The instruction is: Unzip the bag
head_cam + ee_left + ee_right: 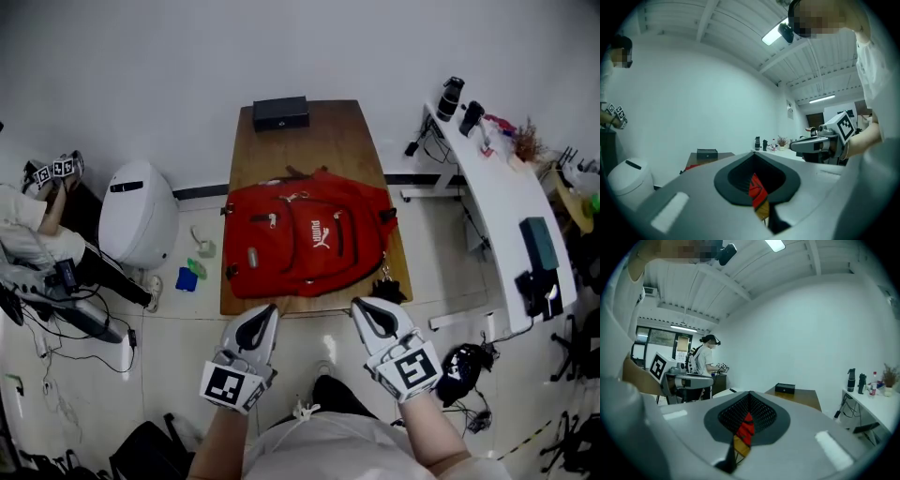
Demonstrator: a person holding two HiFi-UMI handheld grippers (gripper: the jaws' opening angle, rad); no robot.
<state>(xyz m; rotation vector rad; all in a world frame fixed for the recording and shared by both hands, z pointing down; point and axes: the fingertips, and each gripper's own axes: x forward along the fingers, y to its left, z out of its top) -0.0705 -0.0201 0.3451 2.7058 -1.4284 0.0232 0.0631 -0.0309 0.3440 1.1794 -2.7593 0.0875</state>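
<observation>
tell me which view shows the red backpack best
The head view: the whole red backpack lies flat on the wooden table, zips in sight. Each gripper view catches only a thin red sliver between its jaws.

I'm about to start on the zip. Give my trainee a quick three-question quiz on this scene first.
1. True or false: the left gripper has already gripped a zip pull on the bag.
2. The box sits: A) on the bag; B) at the far end of the table, beyond the bag; C) on the floor.
3. Fill in: the fingers of the left gripper and the right gripper are ____, with nothing between them.

Key: 1 false; 2 B; 3 shut.
</observation>
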